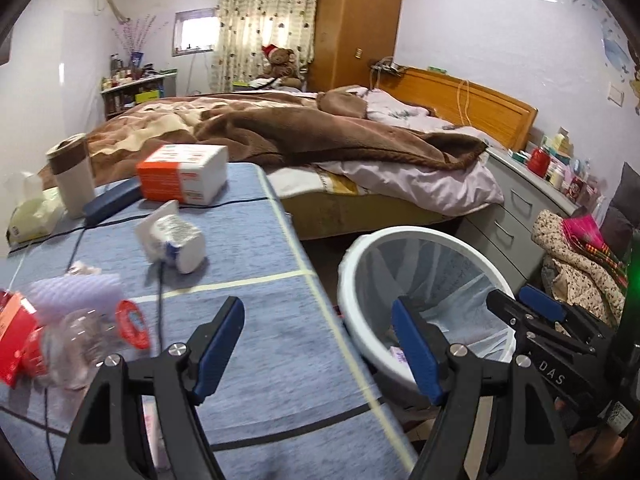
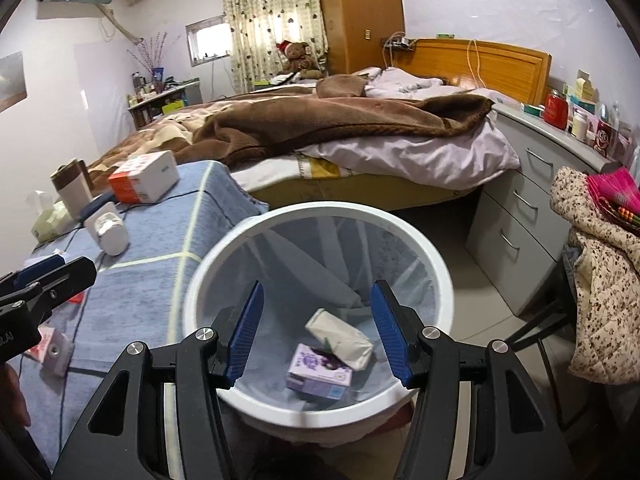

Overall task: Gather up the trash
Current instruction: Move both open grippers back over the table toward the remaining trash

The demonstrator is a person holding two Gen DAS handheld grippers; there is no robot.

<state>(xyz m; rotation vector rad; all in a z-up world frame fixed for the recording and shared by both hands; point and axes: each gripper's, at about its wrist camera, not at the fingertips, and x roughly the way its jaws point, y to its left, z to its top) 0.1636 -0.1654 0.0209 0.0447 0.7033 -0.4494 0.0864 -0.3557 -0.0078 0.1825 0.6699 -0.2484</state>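
A white trash bin [image 2: 442, 276] is lined with a pale, see-through bag. Inside it, a purple carton [image 2: 320, 372] and a white packet [image 2: 340, 338] are seen. Beside the bin, a blue cloth [image 1: 256, 344] is crossed by cream and dark stripes; an orange-and-white box [image 1: 182, 174] is seen on it.

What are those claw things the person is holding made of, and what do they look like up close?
Each claw, left and right, is a matte black frame with triangular cut-outs and shiny round silver bolts at the joints. The two fingers carry ridged blue pads. White lettering marks the side of the right one's body. No cables or sleeves show.
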